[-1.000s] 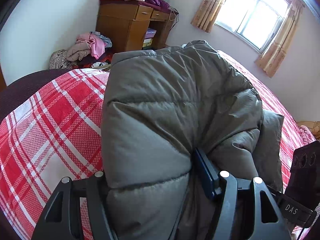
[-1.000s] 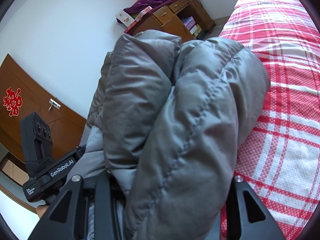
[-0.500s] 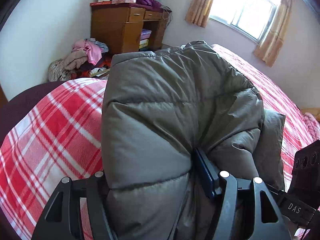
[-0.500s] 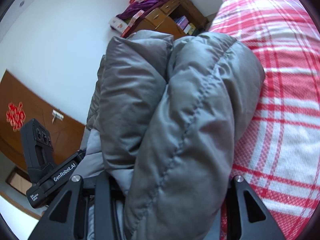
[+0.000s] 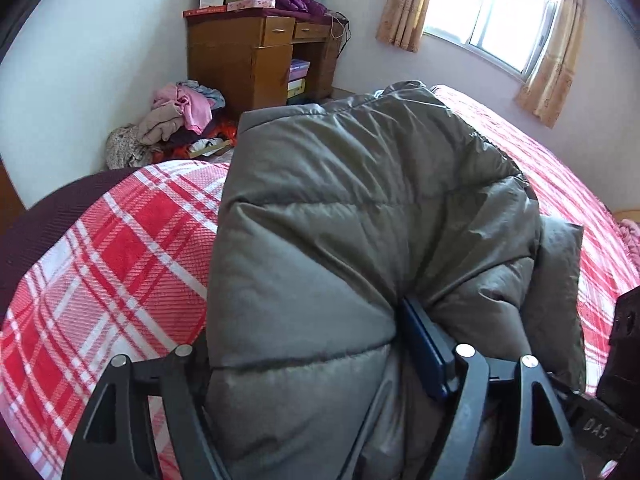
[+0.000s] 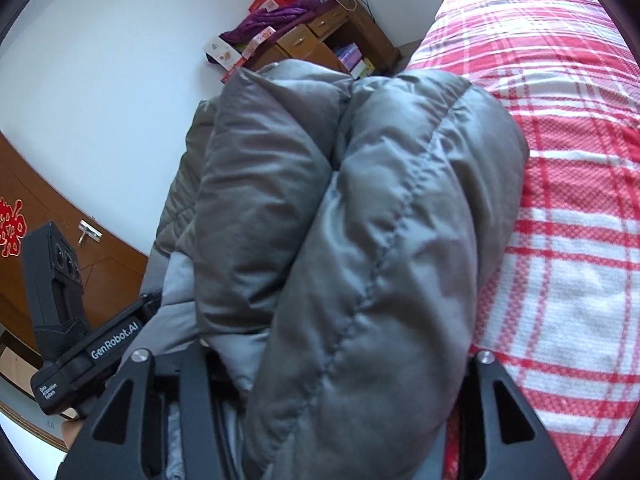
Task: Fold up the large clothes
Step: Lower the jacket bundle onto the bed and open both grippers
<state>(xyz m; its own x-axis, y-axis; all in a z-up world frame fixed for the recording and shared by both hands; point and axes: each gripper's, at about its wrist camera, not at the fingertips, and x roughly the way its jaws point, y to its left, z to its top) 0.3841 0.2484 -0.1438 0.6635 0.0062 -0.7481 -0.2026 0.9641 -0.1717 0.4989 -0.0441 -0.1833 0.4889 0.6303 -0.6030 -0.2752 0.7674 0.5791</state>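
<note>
A large grey puffer jacket (image 5: 352,208) lies bunched and folded on a bed with a red and white plaid cover (image 5: 108,264). My left gripper (image 5: 320,364) is shut on a thick fold of the jacket, with its blue pad (image 5: 424,352) pressed into the fabric. In the right wrist view the jacket (image 6: 360,220) fills the middle, and my right gripper (image 6: 340,392) is shut on another thick fold. Its fingertips are hidden in the fabric. The left gripper's body (image 6: 80,344) shows at the lower left there.
A wooden desk (image 5: 256,56) with boxes and purple cloth stands against the far wall. A pile of clothes (image 5: 180,120) lies on the floor beside it. A curtained window (image 5: 492,12) is at the right. A brown wooden door (image 6: 44,216) is at the left.
Both grippers keep their hold on the jacket. The views have shifted a little, with the jacket bundle carried slightly over the bed.
</note>
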